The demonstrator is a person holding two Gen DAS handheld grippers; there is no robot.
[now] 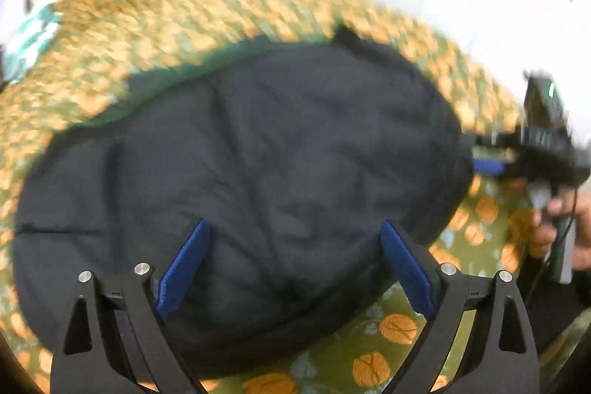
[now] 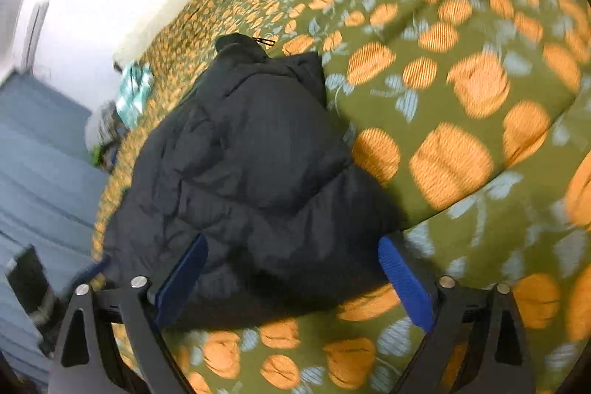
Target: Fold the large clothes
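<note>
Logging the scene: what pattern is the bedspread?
Olive green bedspread with orange pumpkins; right wrist view.

Bed, green orange-print cover (image 2: 461, 143); dark puffy jacket (image 1: 240, 172) lying on it.

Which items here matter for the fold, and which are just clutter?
For the job:
- dark padded jacket, lying on the bedspread
- left tongs, open
- right tongs, open

Lying about:
- green bedspread with orange print, only the surface under the jacket
- teal and white cloth at the far edge
- small dark clip past the jacket's hood
</note>
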